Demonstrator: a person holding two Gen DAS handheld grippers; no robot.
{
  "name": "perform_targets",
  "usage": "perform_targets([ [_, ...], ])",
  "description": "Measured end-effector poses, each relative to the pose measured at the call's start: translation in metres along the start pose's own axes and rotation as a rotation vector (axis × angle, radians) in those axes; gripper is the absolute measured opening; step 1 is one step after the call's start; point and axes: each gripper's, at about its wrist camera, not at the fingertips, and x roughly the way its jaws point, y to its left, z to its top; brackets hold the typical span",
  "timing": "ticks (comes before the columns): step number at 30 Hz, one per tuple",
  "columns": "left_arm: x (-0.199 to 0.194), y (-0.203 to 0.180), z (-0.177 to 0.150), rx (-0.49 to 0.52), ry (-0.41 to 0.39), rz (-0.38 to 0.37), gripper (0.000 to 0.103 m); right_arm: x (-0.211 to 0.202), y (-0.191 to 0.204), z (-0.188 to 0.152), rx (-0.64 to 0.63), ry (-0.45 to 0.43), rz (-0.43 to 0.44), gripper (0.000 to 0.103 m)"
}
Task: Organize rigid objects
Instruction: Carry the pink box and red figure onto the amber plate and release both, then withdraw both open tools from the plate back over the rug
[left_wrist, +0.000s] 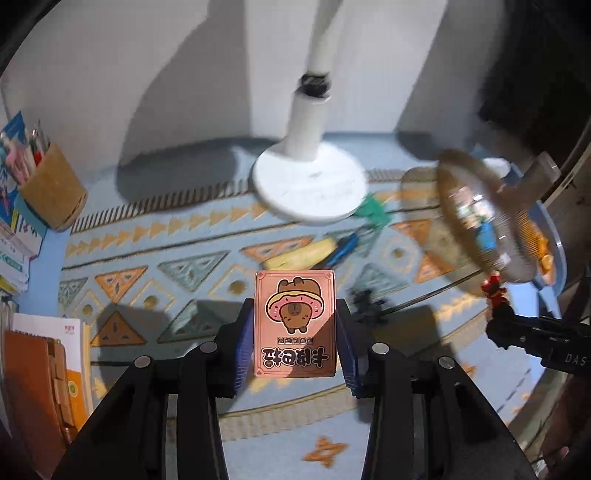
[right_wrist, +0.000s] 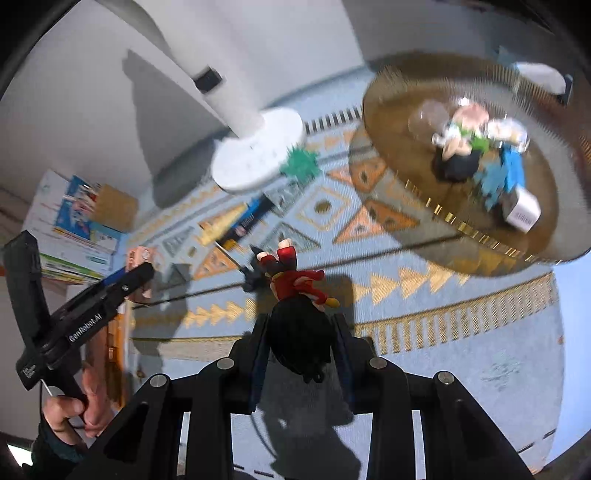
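1. My left gripper (left_wrist: 295, 332) is clamped on the pink card box (left_wrist: 294, 323), held upright above the patterned mat (left_wrist: 147, 258).
2. My right gripper (right_wrist: 301, 343) is closed on a red-and-black figurine (right_wrist: 295, 295), also lifted off the mat.
3. Loose pieces remain on the mat beyond: a blue-and-yellow pen (right_wrist: 236, 225) and a green toy (right_wrist: 300, 162) beside the white lamp base (right_wrist: 258, 151).
4. Farthest, the amber round tray (right_wrist: 406, 177) already holds several toys.
5. Risk, as I judge it: the figurine's rounded black base could twist out during transfer, or topple the crowded tray contents on release.
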Motion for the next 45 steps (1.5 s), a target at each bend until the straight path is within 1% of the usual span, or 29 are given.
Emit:
perform_targets([
  [4,-0.019,-0.034,0.016,0.025,-0.056,-0.037,0.037,-0.033,-0.009,0.013,-0.007,-0.057,0.016,0.032],
  [6,-0.028,-0.054,0.026,0.037,-0.085,-0.06,0.037,-0.05,-0.017,0.02,-0.008,-0.085,0.006,0.032],
  [10,-0.036,-0.092,0.043,0.062,-0.125,-0.107,0.037,-0.093,-0.034,0.033,-0.063,-0.176,-0.105,0.032],
  [12,-0.037,-0.112,0.053,0.071,-0.136,-0.136,0.037,-0.113,-0.044,0.04,-0.076,-0.214,-0.147,0.032],
  [15,-0.036,-0.144,0.067,0.097,-0.151,-0.163,0.037,-0.146,-0.068,0.053,-0.063,-0.266,-0.18,0.032],
  [17,-0.033,-0.167,0.075,0.118,-0.16,-0.179,0.037,-0.166,-0.088,0.062,-0.043,-0.3,-0.219,0.032],
  [20,-0.022,-0.199,0.089,0.131,-0.149,-0.212,0.037,-0.182,-0.118,0.076,-0.008,-0.315,-0.27,0.032],
  [21,-0.018,-0.206,0.091,0.134,-0.142,-0.223,0.037,-0.182,-0.125,0.078,0.002,-0.31,-0.274,0.032],
  [23,-0.005,-0.223,0.093,0.145,-0.113,-0.23,0.037,-0.176,-0.142,0.085,0.036,-0.267,-0.279,0.032],
  [24,0.005,-0.231,0.092,0.15,-0.086,-0.232,0.037,-0.169,-0.151,0.087,0.052,-0.233,-0.277,0.032],
  [27,0.033,-0.249,0.083,0.159,0.011,-0.247,0.037,-0.137,-0.174,0.09,0.104,-0.085,-0.268,0.032],
  [28,0.042,-0.254,0.08,0.165,0.039,-0.243,0.037,-0.132,-0.178,0.089,0.11,-0.061,-0.254,0.032],
  [30,0.057,-0.262,0.07,0.178,0.082,-0.227,0.037,-0.119,-0.182,0.088,0.104,-0.02,-0.217,0.032],
  [32,0.068,-0.266,0.063,0.18,0.109,-0.217,0.037,-0.112,-0.18,0.089,0.086,-0.001,-0.215,0.032],
  [34,0.072,-0.269,0.061,0.181,0.119,-0.217,0.038,-0.107,-0.179,0.092,0.074,0.014,-0.215,0.032],
  [35,0.074,-0.27,0.061,0.182,0.122,-0.222,0.039,-0.106,-0.178,0.093,0.071,0.016,-0.21,0.032],
  [36,0.074,-0.272,0.061,0.183,0.116,-0.217,0.053,-0.106,-0.179,0.094,0.066,0.009,-0.208,0.032],
  [37,0.073,-0.273,0.062,0.187,0.103,-0.195,0.077,-0.108,-0.179,0.095,0.06,-0.001,-0.218,0.034],
  [38,0.067,-0.271,0.063,0.186,0.068,-0.167,0.085,-0.11,-0.18,0.097,0.061,-0.01,-0.23,0.041],
  [39,0.062,-0.268,0.063,0.176,0.043,-0.163,0.089,-0.113,-0.182,0.097,0.067,-0.022,-0.24,0.052],
  [40,0.056,-0.26,0.063,0.155,0.029,-0.177,0.089,-0.118,-0.184,0.097,0.08,-0.043,-0.249,0.057],
  [41,0.051,-0.251,0.062,0.128,0.034,-0.203,0.089,-0.123,-0.185,0.096,0.091,-0.067,-0.256,0.059],
  [43,0.046,-0.232,0.057,0.08,0.045,-0.24,0.089,-0.13,-0.187,0.094,0.103,-0.088,-0.257,0.059],
  [45,0.042,-0.213,0.048,0.046,0.048,-0.235,0.089,-0.133,-0.189,0.09,0.126,-0.095,-0.237,0.059],
])
